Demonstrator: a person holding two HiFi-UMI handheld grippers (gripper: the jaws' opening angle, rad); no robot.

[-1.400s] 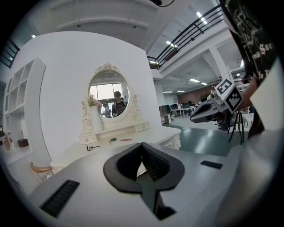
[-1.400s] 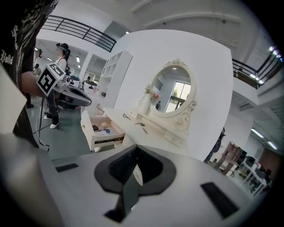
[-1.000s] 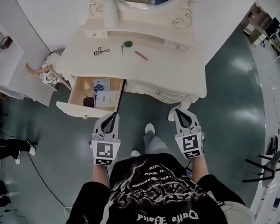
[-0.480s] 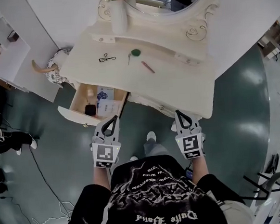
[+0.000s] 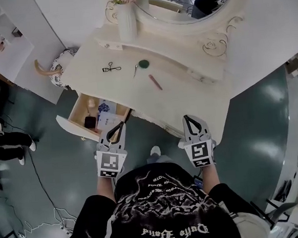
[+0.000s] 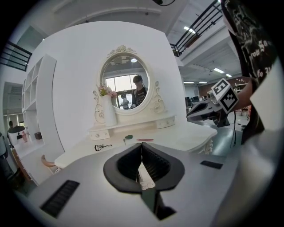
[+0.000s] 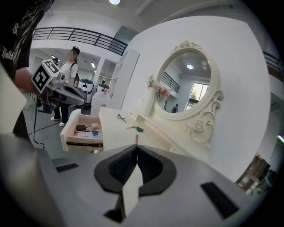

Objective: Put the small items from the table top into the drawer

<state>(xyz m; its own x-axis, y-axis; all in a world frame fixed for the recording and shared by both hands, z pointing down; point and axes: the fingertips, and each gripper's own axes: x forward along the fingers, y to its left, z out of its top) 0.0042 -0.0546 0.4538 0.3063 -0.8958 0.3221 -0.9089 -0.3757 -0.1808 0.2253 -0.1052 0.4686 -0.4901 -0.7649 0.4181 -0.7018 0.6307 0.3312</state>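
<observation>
**Table** [image 5: 188,95]: cream dressing table; your landmark.

**Drawer** [image 5: 70,126]: pulled open at the table's front left corner, a few things already inside.

**Left gripper** [image 5: 121,124], **right gripper** [image 5: 187,118]: both at the table's front edge, jaws pressed together, nothing between them.

**Eyelash curler** [image 5: 111,68], **pink stick** [image 5: 155,82], **green-topped piece** [image 5: 142,64]: on the table top toward its back left, apart from one another. None is in the drawer yet.

**Step in hand**, by my judgement: the approach, before your first pick.

**Next move**: part one pair of jaws, reach across the table top and close on one item. The pink stick looks nearest your right gripper.
</observation>
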